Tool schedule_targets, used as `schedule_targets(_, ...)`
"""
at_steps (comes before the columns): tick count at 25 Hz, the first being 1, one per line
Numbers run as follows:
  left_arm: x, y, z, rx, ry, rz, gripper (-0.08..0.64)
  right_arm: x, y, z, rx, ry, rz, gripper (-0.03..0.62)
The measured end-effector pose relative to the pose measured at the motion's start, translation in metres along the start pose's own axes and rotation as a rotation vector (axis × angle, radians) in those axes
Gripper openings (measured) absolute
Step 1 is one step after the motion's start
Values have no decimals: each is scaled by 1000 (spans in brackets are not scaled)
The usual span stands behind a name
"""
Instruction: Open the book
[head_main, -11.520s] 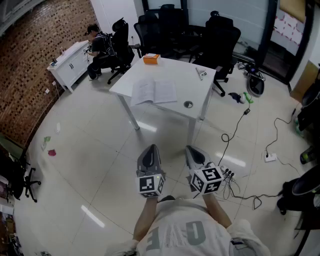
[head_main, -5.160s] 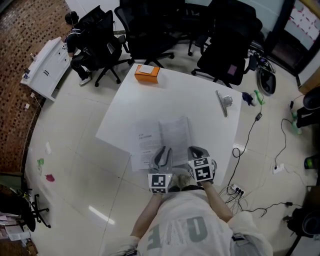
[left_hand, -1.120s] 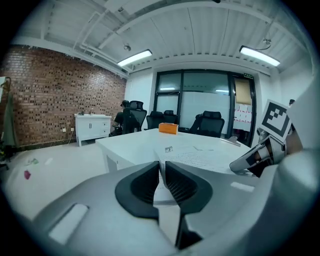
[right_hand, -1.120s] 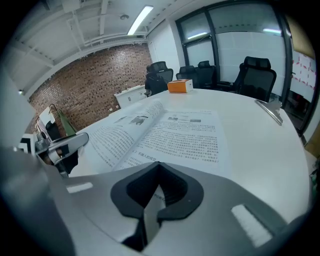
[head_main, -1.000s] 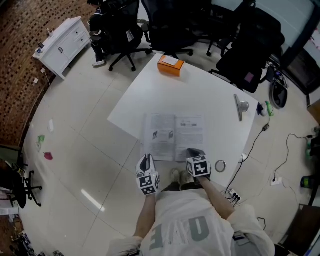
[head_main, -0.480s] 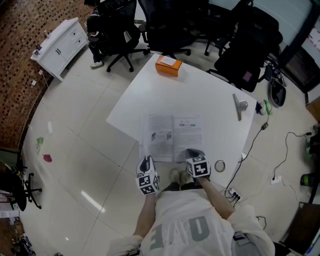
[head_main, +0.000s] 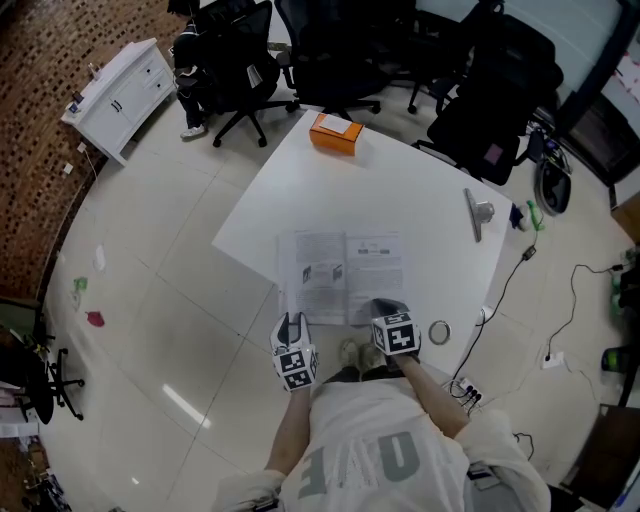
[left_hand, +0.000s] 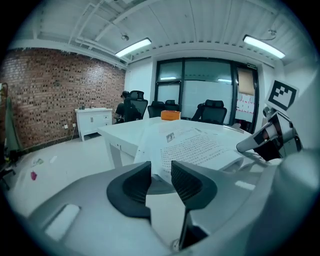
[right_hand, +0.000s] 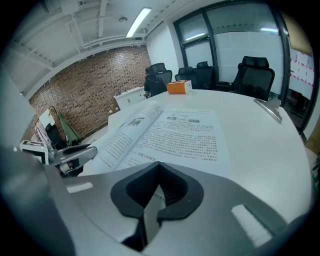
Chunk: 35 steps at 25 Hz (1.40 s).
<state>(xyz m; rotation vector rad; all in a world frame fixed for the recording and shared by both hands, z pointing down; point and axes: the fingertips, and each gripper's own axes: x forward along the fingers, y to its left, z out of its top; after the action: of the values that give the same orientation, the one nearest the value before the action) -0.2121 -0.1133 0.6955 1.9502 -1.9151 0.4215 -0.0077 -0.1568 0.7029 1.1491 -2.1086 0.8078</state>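
The book (head_main: 345, 277) lies spread flat, pages up, along the near edge of the white table (head_main: 400, 190), so the opening itself looks done and the step in hand is most likely the release. The left gripper (left_hand: 159, 170) hangs just off that near edge, beside the book's near left corner. Its jaws are opening with nothing pressed between the pads, and the left page shows beyond the gap. The right gripper (right_hand: 158, 167) sits over the book's near right corner with its jaws closed together. Whether a leaf is nipped there I cannot tell. To finish well, the left jaws should spread fully before that hand draws away, so no page edge is dragged. The right one should hold the spread down until the left page lies quiet, then lift straight up, not sideways.
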Motion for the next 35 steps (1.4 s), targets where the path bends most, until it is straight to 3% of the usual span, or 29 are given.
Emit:
schedule_targets(3, 0, 3, 2, 45, 8, 18, 171, 0, 0, 0, 6, 0, 6, 5)
schedule_targets(11, -2, 12, 5, 26, 2, 33, 235, 1, 1, 0, 8, -1, 10, 5)
schedule_targets(17, -7, 14, 54, 0, -127, 43, 165, -4, 3, 4, 30, -22, 27, 5)
schedule_targets(23, -12, -17, 131, 22, -305, -61, 18, -49, -7, 59, 115, -242, 32, 5)
schedule_targets(27, -32, -35, 192, 69, -475, -71, 15, -82, -13, 96, 164, -367, 38, 5)
schedule_targets(30, -48, -48, 242, 58, -577, -91, 15, -109, -13, 117, 162, -456, 48, 5)
schedule_targets(35, -61, -82, 292, 92, -635, -143, 12, -156, -5, 153, 131, -613, 42, 5)
